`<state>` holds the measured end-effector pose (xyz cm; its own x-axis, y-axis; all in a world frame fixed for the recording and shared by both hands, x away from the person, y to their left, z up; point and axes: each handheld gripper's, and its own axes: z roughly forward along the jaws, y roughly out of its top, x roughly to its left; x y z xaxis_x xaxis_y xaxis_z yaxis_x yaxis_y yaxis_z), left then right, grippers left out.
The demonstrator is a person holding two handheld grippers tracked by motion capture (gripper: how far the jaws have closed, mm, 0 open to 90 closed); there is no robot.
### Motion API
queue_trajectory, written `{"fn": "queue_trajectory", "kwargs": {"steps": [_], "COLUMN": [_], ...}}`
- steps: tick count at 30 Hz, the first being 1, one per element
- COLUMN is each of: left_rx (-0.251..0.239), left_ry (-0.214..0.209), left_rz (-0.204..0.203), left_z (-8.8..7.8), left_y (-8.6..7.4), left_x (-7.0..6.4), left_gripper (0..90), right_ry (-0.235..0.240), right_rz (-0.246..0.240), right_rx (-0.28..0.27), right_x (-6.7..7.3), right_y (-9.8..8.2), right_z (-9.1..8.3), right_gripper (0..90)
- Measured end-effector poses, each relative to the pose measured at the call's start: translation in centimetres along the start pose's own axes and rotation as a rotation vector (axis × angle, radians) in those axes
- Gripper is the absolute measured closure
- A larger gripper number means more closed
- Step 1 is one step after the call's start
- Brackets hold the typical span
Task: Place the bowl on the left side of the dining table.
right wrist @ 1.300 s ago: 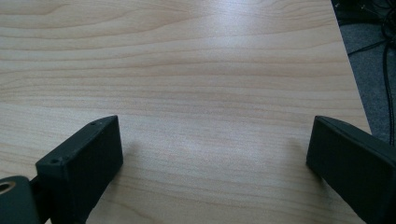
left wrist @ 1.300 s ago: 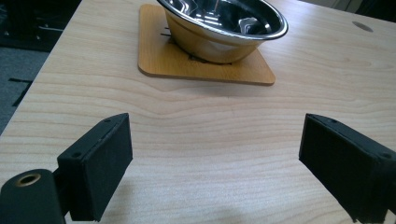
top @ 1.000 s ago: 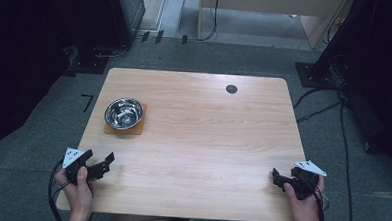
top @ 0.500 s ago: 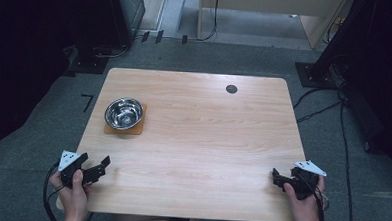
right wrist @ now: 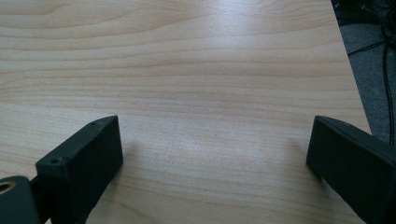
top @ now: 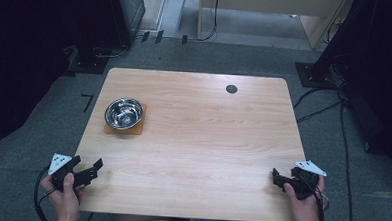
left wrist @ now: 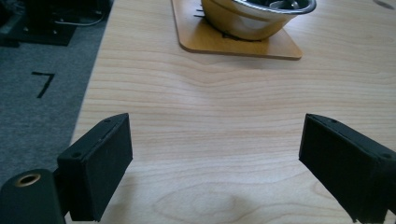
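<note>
The tabletop (top: 197, 140) is a pale wood-grain slab with rounded corners, its grain running in long wavy bands from side to side. Toward its left edge, in the far half, a round polished steel bowl (top: 124, 112) sits on a thin, flat wooden mat (top: 138, 128) with rounded corners; the bowl's mirror-bright wall picks up a golden tint from the wood beneath it. A small dark round grommet (top: 231, 89) lies flush in the tabletop near the far edge, right of centre.

The left tongs (top: 89, 170) hover at the near left corner, held in a hand (top: 65, 197), with a pale three-cornered plate on top. Their matte black, blocky jaws stand wide apart with nothing between them, pointed across bare wood toward the bowl, which is well apart from them.

The right tongs (top: 276, 178) sit at the near right corner in the other hand (top: 305, 208). Their jaws, flat rectangular black pads, are also spread wide over bare wood.
</note>
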<state>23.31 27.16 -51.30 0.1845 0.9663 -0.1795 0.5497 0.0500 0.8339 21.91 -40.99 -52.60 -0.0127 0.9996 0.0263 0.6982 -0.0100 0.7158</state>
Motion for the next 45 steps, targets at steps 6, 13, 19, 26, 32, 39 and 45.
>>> {"fn": "queue_trajectory", "kwargs": {"steps": [6, 13, 19, 26, 32, 39, 45], "left_rx": [0.003, 0.029, 0.049, 0.090, 0.104, 0.131, 0.141], "left_ry": [0.012, 0.010, 0.024, 0.054, 0.053, 0.044, 0.044], "left_rz": [-0.009, 0.032, 0.070, 0.165, 0.183, 0.198, 0.199], "left_z": [-0.3, 0.0, 0.1, 0.5, 0.7, 0.9, 1.0], "left_y": [-0.1, -0.2, -0.1, -0.2, -0.2, -0.1, -0.1], "left_x": [0.6, 0.1, -0.3, -1.3, -1.4, -1.6, -1.6], "left_gripper": [9.3, 9.3, 9.3, 9.4, 9.4, 9.4, 9.4], "right_ry": [0.000, 0.000, 0.000, 0.000, 0.000, 0.000, 0.000], "right_rz": [0.002, 0.001, 0.001, 0.001, 0.000, 0.003, 0.002], "right_rx": [0.001, 0.000, 0.000, 0.000, 0.000, 0.001, 0.001], "right_x": [0.0, 0.0, 0.0, 0.0, 0.0, 0.0, 0.0], "right_y": [0.0, 0.0, 0.0, 0.0, 0.0, 0.0, 0.0], "right_z": [0.0, 0.0, 0.0, 0.0, 0.0, 0.0, 0.0], "right_gripper": [3.1, 3.1, 3.1, 3.1, 3.1, 3.1, 3.1]}}
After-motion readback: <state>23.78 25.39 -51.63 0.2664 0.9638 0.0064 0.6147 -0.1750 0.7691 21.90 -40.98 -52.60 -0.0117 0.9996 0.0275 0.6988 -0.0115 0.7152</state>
